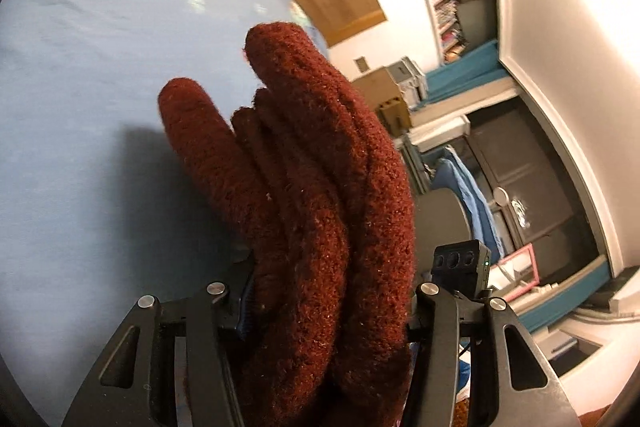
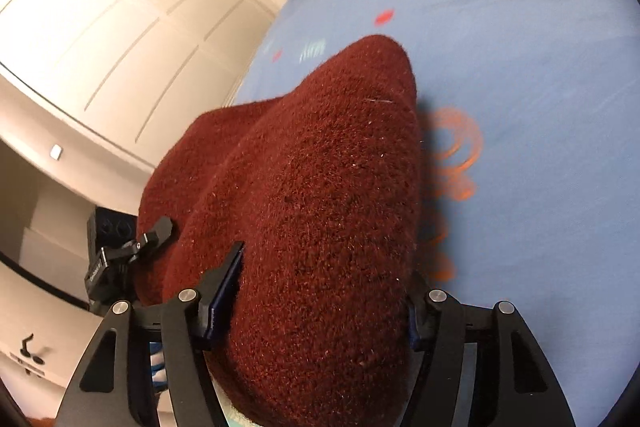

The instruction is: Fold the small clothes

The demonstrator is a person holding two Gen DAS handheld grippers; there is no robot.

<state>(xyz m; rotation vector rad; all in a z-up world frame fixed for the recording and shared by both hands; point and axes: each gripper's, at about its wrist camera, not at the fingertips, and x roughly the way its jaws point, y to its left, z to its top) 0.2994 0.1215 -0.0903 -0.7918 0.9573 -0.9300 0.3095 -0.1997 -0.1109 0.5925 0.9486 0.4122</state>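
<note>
Left wrist view: left gripper point(image 1: 320, 311) squeezes the fuzzy red cloth point(image 1: 304, 187). Right gripper point(image 2: 316, 303) squeezes it too, with the blue sheet point(image 2: 520, 87) at two o'clock. No words can be read.

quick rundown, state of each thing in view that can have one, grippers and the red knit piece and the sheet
left gripper: shut on the dark red knit garment, which is bunched in several folds between its jaws
right gripper: shut on the same garment, fabric mounded up between its jaws
dark red knit garment: gathered, held by both grippers
blue printed sheet: spread flat under the garment
</note>
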